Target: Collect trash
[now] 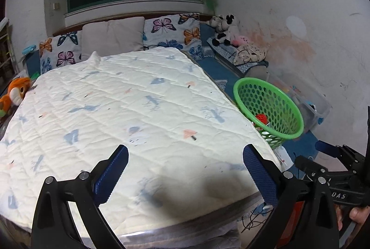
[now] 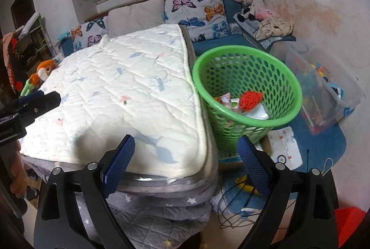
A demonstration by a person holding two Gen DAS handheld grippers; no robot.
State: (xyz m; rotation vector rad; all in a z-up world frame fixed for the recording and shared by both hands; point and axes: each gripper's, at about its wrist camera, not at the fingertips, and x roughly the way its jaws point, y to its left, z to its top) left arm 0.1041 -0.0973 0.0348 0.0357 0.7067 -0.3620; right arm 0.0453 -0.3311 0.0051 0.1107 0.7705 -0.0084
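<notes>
A green perforated basket [image 2: 249, 71] stands on the floor at the right side of the bed; it also shows in the left wrist view [image 1: 270, 105]. Inside lie a red knitted piece [image 2: 251, 97], white paper [image 2: 256, 113] and small wrappers [image 2: 225, 100]. My left gripper [image 1: 185, 163] is open and empty above the near end of the white quilt [image 1: 129, 115]. My right gripper [image 2: 186, 149] is open and empty over the quilt's near right corner [image 2: 129, 96], just short of the basket.
Butterfly pillows [image 1: 175, 31] and plush toys [image 1: 225, 31] line the headboard. An orange plush [image 1: 13, 94] lies at the bed's left. A clear storage box [image 2: 323, 87] of toys stands by the wall. Cables [image 2: 235, 209] and a printed cloth [image 2: 285, 145] lie on the blue mat.
</notes>
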